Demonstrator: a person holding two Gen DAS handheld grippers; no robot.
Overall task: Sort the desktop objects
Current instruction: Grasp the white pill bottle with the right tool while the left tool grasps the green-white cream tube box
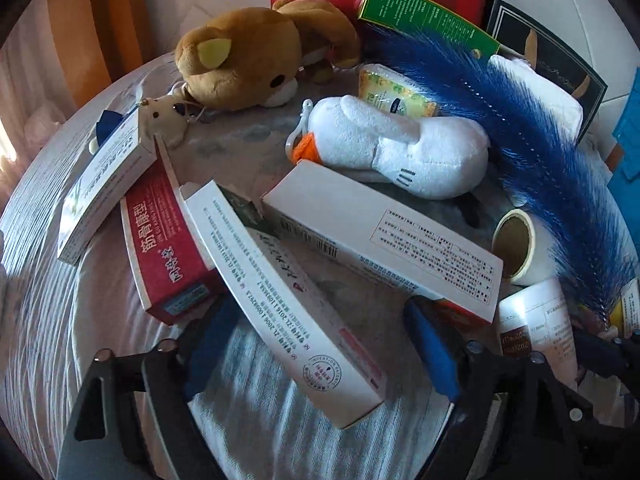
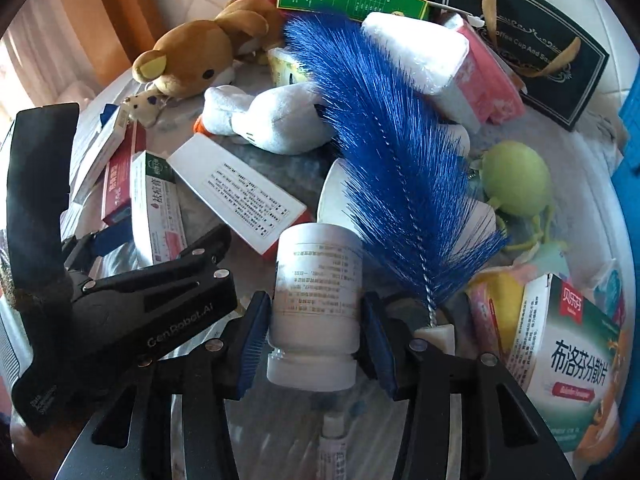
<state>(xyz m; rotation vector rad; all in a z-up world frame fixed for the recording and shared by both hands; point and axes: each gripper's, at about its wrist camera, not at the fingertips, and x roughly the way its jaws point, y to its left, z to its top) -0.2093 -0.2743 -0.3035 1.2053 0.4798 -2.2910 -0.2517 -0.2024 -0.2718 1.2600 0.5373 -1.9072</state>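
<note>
White pill bottle clamped cap-down between right tongs; long white box lies slantwise between left tongs

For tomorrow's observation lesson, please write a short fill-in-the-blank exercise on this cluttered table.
1. The right gripper is closed on a white ____.
2. The brush's bristles are ____.
3. The plush bear is ____ in colour.
4. The left gripper straddles a long white ____.

Answers: bottle; blue; brown; box
</note>
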